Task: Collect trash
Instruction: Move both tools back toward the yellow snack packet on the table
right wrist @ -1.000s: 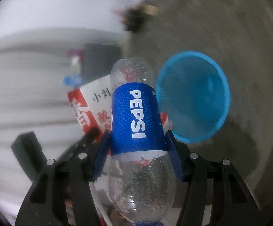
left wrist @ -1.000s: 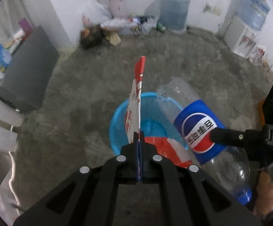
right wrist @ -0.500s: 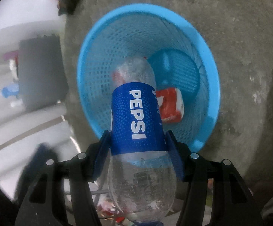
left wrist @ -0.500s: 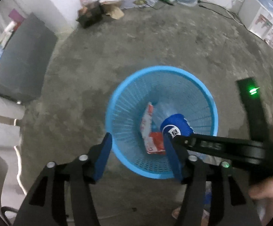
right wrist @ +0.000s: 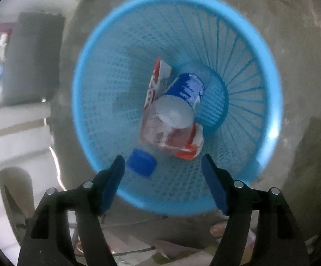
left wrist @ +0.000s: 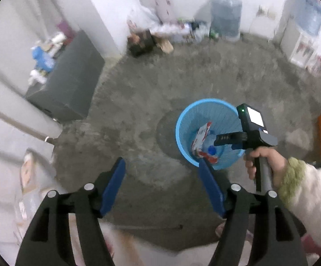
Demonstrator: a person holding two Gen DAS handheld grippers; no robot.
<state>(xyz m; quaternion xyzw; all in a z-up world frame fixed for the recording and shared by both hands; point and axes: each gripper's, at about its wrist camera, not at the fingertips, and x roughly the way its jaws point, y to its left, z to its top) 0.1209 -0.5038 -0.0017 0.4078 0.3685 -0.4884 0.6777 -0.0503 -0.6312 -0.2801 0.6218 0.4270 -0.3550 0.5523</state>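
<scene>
No writing is reading clearly on the clear bottle (right wrist: 171, 110) with a blue label; it is lying with a red-white wrapper (right wrist: 156, 84) inside the blue basket (right wrist: 271, 102), centre frame. The left claw (left wrist: 161, 184) and the right claw (right wrist: 163, 177) are opening, both empty.

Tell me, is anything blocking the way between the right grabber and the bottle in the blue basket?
Nothing visible does. The right gripper hangs over the basket, its jaws opening with nothing between them. The bottle already lies inside on the red and white wrapper, with only open air above it.
</scene>
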